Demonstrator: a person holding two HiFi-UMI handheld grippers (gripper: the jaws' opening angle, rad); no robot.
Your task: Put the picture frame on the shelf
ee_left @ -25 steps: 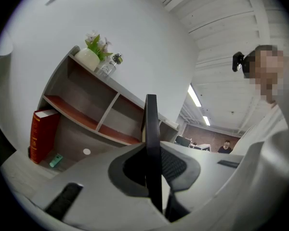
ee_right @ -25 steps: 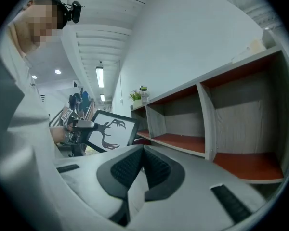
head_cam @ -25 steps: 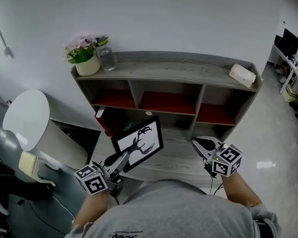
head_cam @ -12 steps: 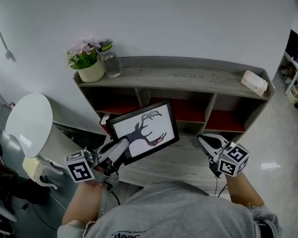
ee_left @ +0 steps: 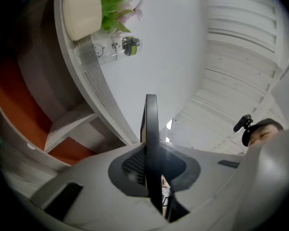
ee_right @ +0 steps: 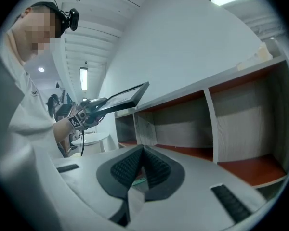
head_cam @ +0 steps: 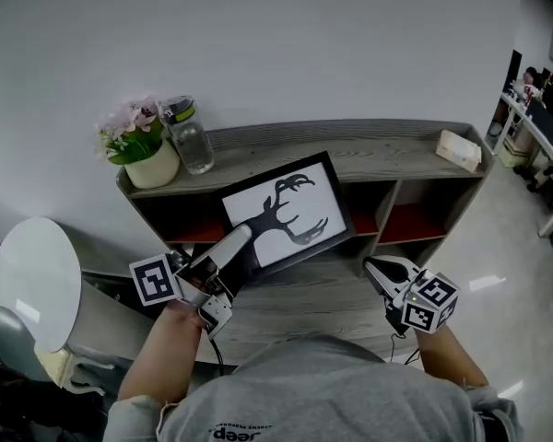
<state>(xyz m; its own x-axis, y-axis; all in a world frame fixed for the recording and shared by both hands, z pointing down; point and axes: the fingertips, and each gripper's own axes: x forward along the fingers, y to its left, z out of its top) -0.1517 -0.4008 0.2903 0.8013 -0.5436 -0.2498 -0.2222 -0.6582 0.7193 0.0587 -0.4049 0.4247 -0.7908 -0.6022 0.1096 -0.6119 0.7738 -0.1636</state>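
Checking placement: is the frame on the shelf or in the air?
In the air: the left gripper clamps the frame by its edge, tilted, in front of the shelf.

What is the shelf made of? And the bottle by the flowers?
The shelf looks like wood or wood-look board: it is grey and matte, with grain streaks along its top. The bottle is see-through, so it is glass or clear plastic. The pictures can't settle which.

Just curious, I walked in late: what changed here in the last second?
The left gripper, clamped on the picture frame, has raised it from low in front of the shelf to the level of its top. The right gripper stays low, shut and empty; flower pot and bottle unmoved.
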